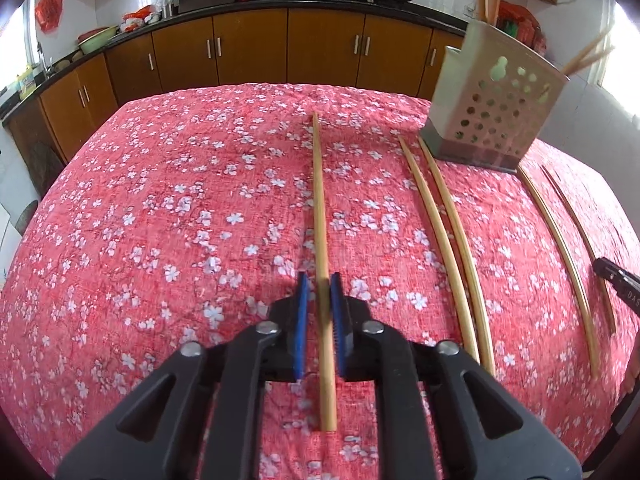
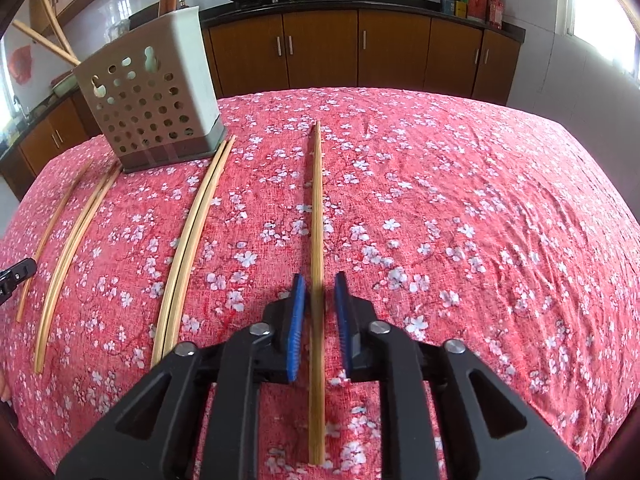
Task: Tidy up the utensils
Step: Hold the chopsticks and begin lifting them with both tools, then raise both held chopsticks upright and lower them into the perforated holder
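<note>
At the far left of the spread, the left gripper [image 1: 319,312] stood over the red flowered tablecloth [image 1: 160,220] with its blue pads drawn in against a single bamboo chopstick [image 1: 320,220], pinching it near the butt end. That stick's long axis ran straight away from the claw toward the far edge of the table, lying flat or nearly flat on the cloth; whether it had left the cloth could not be told. To its right lay a loose pair of chopsticks [image 1: 444,240], side by side and pointing the same way, their far tips just beside the base of the perforated utensil holder [image 1: 492,108], which stood upright with several sticks already poking out of its top. Right of the holder lay a second pair [image 2: 192,240], again parallel. Farthest right, the right gripper [image 2: 320,312] was likewise pressed together on its own chopstick [image 2: 317,208], aligned with the fingers and pointing away. The holder sat ahead and between the two hands, right of the left claw and left of the right, so each held stick would probably need tipping upright before going in.
</note>
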`<state>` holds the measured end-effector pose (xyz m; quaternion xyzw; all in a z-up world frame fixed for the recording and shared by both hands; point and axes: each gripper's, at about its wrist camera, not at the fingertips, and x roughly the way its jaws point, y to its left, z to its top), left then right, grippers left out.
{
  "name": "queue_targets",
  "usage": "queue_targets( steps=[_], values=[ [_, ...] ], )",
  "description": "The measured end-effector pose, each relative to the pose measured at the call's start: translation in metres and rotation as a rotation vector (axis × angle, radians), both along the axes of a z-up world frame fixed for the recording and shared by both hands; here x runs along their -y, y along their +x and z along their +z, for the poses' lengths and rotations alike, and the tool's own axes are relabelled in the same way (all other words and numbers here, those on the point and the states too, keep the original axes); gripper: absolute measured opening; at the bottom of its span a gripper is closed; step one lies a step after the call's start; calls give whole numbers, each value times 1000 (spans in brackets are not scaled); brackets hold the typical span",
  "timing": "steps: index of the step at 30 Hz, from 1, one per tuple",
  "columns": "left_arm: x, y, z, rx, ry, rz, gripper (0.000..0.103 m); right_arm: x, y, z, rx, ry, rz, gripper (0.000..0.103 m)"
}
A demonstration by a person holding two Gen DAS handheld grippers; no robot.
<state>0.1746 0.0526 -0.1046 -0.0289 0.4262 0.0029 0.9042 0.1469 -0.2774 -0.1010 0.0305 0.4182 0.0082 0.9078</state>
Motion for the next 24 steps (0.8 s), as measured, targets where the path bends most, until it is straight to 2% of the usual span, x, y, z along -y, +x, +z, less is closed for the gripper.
queue_targets(
  steps=[3, 7, 17, 24],
  values=[
    [-1, 1, 3, -4, 5, -4, 8, 5, 2, 3, -4, 18, -10, 8],
    [-3, -5, 24, 56, 1, -8, 8, 11, -5, 27, 77, 22, -12, 8],
    [-23, -18, 123, 320, -113, 34, 8, 22, -22, 100, 312, 88, -45, 8],
    [-26, -10, 159, 382, -151, 28, 8, 20, -16, 115, 359, 99, -46, 8]
  ],
)
